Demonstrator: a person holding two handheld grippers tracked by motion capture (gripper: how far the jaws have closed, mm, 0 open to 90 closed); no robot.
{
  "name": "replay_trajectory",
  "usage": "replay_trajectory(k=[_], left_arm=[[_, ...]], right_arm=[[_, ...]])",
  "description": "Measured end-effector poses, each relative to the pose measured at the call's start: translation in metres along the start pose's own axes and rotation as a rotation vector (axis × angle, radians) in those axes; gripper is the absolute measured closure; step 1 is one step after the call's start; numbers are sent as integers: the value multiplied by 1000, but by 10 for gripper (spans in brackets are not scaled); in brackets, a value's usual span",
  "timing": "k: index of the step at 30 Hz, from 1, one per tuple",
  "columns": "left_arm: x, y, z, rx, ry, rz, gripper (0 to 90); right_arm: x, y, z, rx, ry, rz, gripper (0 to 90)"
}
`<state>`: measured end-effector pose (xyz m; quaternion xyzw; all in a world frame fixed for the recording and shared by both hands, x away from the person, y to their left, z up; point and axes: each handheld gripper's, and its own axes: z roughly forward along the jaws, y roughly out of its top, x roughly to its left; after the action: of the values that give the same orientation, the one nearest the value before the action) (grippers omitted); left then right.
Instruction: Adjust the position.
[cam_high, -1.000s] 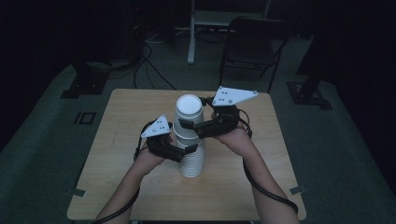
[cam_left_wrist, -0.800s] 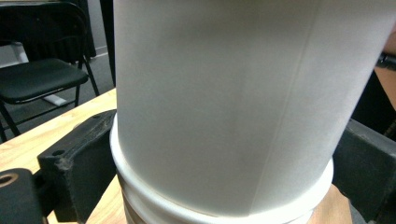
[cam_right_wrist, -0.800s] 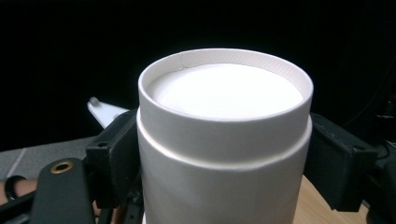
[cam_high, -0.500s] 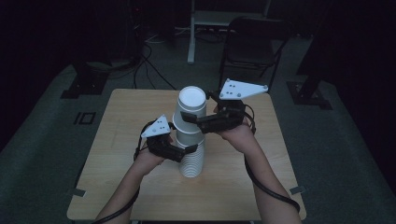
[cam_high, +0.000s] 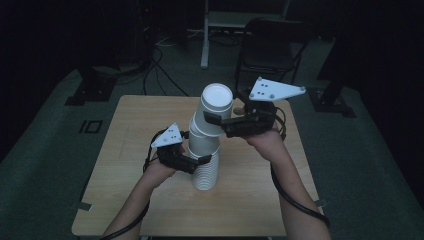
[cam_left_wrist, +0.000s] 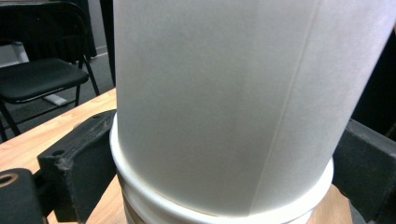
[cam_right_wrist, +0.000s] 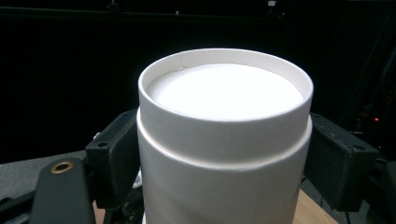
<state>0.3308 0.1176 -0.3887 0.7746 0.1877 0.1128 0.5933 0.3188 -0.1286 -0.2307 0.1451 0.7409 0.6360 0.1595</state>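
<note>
Since a second ago, the right gripper (cam_high: 212, 120) has risen toward the upper centre of the high view, drawing the upper cups (cam_high: 212, 117) higher out of the stack of white paper cups (cam_high: 205, 170) and tilting them toward the right. Its jaws pinch those inverted cups from both sides; in the right gripper view the black pads press against the top cup (cam_right_wrist: 224, 154) just under its raised base rim. At centre frame in the high view, the left gripper (cam_high: 202, 161) clamps the lower stack, which stands upside down on the wooden table (cam_high: 125, 135). In the left gripper view, both jaws press against stacked rims near the frame's bottom.
</note>
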Motion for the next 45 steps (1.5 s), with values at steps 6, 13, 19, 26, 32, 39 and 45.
replay_trajectory(k=[6,13,19,26,32,39,45], left_arm=[[-1,1,0,9,7,-1,45],[-2,1,0,9,10,1,43],[-2,3,0,13,11,-10,36],[-1,8,-9,-11,17,-35,21],[-5,5,-25,-19,51,-29,21],[-13,-9,-46,-10,109,-30,22],[-25,-21,-68,-35,129,-53,22]], right_arm=[[-2,3,-16,12,-29,-10,199],[-13,-1,-47,-12,-90,7,199],[-21,-15,-67,-3,-131,23,199],[-27,-41,-80,22,-149,64,199],[-29,-60,-86,43,-174,78,199],[-29,-81,-90,61,-197,94,199],[-27,-96,-95,81,-202,105,199]])
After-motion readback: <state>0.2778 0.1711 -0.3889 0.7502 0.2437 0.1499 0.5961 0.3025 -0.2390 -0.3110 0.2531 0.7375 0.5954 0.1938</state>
